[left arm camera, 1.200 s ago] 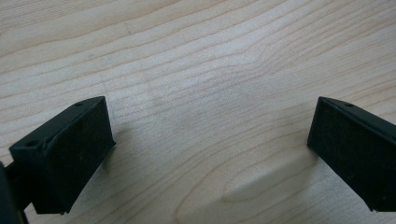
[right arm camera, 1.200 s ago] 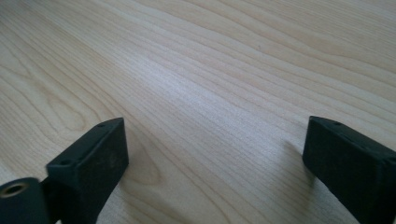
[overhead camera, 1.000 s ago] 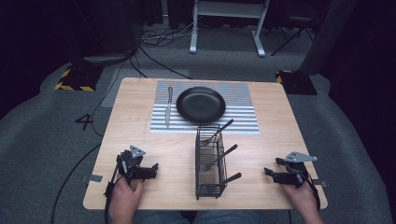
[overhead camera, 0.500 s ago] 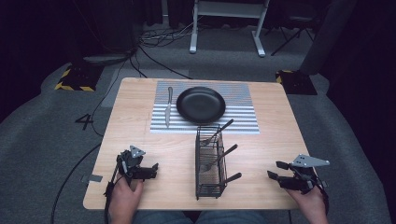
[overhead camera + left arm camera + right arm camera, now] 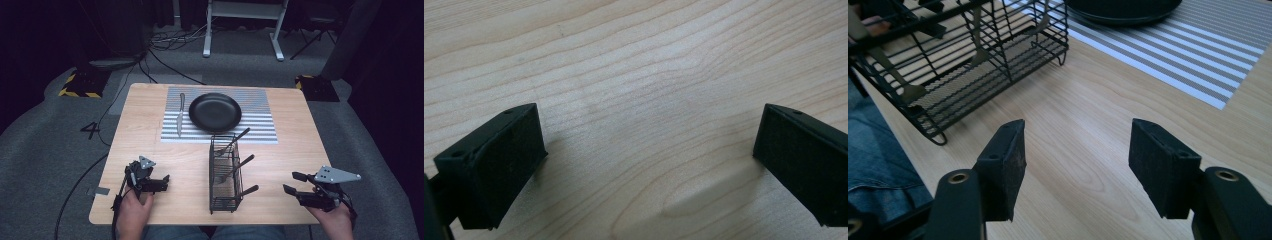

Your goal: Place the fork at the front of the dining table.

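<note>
A black wire cutlery basket (image 5: 223,172) lies at the table's front middle, with three utensils (image 5: 242,164) poking out to its right. Behind it a black plate (image 5: 215,111) rests on a striped mat (image 5: 260,125), and a knife (image 5: 180,114) lies on the mat left of the plate. My left gripper (image 5: 162,183) sits low at the front left, open over bare wood (image 5: 649,160). My right gripper (image 5: 291,182) hovers above the front right corner, open and holding nothing (image 5: 1075,165). It points toward the basket (image 5: 963,55) and the plate (image 5: 1123,7).
The wooden table (image 5: 145,130) has bare wood on both sides of the basket. The person's jeans-clad leg (image 5: 878,160) is at the front edge. Grey carpet, cables and a white stand (image 5: 240,20) lie beyond the far edge.
My right gripper has risen off the table and drifted a little to the right, toward the front corner. The left gripper has stayed put.
</note>
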A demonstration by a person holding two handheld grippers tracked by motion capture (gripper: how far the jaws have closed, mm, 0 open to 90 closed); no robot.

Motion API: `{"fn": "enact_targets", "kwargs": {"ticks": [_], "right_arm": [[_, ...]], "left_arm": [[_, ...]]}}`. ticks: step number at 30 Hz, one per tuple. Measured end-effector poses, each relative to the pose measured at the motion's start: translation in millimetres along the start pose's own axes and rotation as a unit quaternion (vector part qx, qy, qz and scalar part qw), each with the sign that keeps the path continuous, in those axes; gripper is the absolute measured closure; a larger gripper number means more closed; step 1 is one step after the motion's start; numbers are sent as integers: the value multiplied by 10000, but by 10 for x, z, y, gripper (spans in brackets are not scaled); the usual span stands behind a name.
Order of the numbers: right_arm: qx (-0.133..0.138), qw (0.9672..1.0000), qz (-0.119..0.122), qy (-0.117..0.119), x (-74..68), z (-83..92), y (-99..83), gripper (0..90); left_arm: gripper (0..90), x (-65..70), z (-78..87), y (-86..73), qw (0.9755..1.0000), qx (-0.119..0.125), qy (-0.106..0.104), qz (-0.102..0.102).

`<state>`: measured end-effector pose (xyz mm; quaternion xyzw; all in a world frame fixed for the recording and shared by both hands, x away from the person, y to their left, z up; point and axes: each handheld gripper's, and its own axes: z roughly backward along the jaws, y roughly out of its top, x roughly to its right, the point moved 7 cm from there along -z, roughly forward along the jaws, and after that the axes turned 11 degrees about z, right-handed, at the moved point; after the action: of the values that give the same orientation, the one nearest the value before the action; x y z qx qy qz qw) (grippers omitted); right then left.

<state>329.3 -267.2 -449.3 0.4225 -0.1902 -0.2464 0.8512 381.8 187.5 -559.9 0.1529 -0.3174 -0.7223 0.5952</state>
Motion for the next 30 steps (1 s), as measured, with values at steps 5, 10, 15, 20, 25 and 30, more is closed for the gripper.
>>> {"fn": "enact_targets", "kwargs": {"ticks": [5,10,15,20,25,30], "right_arm": [[86,9999,58,110,-69,44,127,398],[229,9994,185,207,-191,83,273,397],[67,9990,430,115,-357,56,358,403],[105,9975,481,508,-526,-34,423,413],[125,9964,549,642,-593,-112,483,429],[228,9943,562,880,-675,-148,549,453]], "left_arm": [[2,1,1,-3,10000,0,-1,1],[2,1,1,-2,10000,-2,-2,-1],[2,0,1,-2,10000,-3,-2,-1],[2,0,1,-2,10000,-4,-3,-1],[2,1,1,-2,10000,-2,-3,1],[2,1,1,-2,10000,-2,-3,0]]}}
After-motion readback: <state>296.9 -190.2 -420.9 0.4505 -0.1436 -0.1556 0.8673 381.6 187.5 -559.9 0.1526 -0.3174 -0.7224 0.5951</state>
